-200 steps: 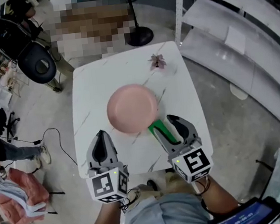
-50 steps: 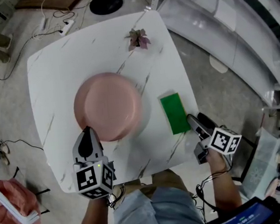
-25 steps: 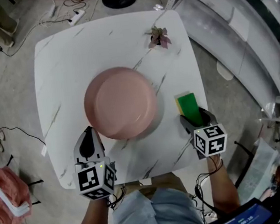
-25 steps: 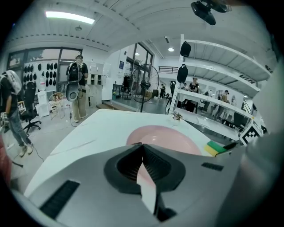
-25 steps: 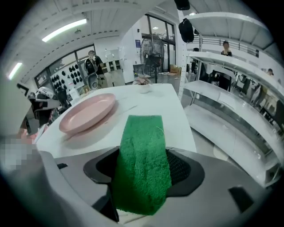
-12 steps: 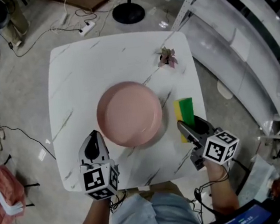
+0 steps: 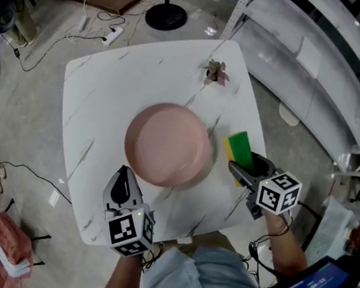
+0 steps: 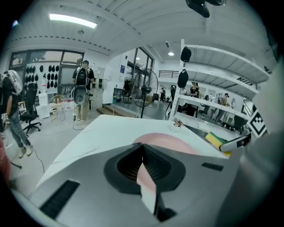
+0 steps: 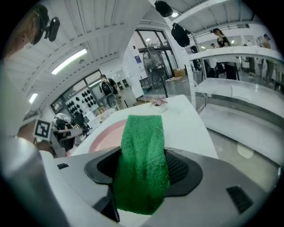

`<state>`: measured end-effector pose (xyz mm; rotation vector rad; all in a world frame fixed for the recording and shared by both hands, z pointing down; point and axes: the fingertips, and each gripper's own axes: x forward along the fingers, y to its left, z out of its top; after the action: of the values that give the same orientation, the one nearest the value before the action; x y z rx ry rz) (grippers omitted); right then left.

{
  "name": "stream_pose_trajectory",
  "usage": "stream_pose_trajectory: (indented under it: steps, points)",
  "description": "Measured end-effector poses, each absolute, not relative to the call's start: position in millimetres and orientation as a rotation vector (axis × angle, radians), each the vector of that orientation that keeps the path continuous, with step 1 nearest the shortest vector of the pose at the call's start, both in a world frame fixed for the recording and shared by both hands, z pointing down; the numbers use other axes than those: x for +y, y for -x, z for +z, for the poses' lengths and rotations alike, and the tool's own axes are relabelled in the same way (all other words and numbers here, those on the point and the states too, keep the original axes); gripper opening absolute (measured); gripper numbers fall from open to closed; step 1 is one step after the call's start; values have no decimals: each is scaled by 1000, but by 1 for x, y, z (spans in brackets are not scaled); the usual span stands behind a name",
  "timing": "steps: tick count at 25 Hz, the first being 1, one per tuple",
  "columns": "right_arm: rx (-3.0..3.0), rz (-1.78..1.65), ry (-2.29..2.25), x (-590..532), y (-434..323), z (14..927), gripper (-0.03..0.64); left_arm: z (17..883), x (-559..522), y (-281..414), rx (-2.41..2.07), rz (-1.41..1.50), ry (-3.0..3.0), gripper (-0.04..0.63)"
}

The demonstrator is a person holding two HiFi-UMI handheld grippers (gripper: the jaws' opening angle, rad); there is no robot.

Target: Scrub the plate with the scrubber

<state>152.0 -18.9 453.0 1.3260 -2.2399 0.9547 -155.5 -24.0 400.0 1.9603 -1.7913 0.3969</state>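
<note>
While my left claw [image 7: 123, 174] sits pinched shut, jaw against jaw, its tip lies just beside the near rim of the pink plate [image 7: 167, 145]. I cannot tell whether it touches that rim. In the left gripper view the plate's pink surface shows straight ahead past the closed tips. The scrubber [image 7: 239, 147] appears off to the right there as a yellow and green block.

My right claw [image 7: 245, 163] has the scrubber. Its jaws have just been opening a little and now stand fairly wide, gripping the scrubber, whose thickness fills the gap between them. In the right gripper view the green scouring face stands up between the jaws and sticks out past their tips. The plate's rim shows to the left behind it. In the head view the scrubber juts forward from the claw, green face up with a yellow edge on its left. It is just to the right of the plate and apart from it.

The plate rests open side up near the middle of the white marbled table [image 7: 97, 98]. A small pinkish sprig [image 7: 216, 73] lies near the table's far right corner, well apart from the plate. White shelving [image 7: 312, 54] runs along the right of the table.
</note>
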Motion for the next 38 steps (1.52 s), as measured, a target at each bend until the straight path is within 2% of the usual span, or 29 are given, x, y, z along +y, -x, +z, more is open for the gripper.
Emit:
stream_pose_trajectory:
  steps: [6, 12, 15, 20, 23, 25, 29, 34, 36, 38]
  points:
    - [-2052, 782, -1355, 6, -187, 515, 314, 410, -19, 129, -1739, 450, -2002, 8]
    - [-2025, 729, -1354, 6, -186, 527, 356, 403, -22, 121, -1726, 470, -2019, 8]
    - [-2083, 805, -1275, 12, -181, 523, 416, 405, -22, 122, -1722, 481, -2019, 8]
    - [-2146, 1015, -1354, 16, -209, 512, 417, 399, -25, 118, -1722, 470, -2038, 8]
    - [-2144, 1060, -1305, 21, -213, 519, 405, 404, -22, 117, -1714, 478, -2035, 8]
    - [-2177, 1057, -1236, 21, -202, 516, 277, 407, -19, 117, -1708, 484, -2033, 8]
    - [-2123, 695, -1260, 19, -194, 501, 239, 403, -23, 112, -1704, 474, -2051, 8]
    - [-1787, -160, -1175, 34, -181, 480, 242, 396, -26, 109, -1710, 464, -2069, 8]
    - [-1783, -306, -1084, 49, -161, 478, 235, 399, -23, 112, -1718, 474, -2064, 8]
    - [-1862, -304, -1033, 64, -142, 475, 258, 400, -21, 112, -1716, 477, -2064, 8]
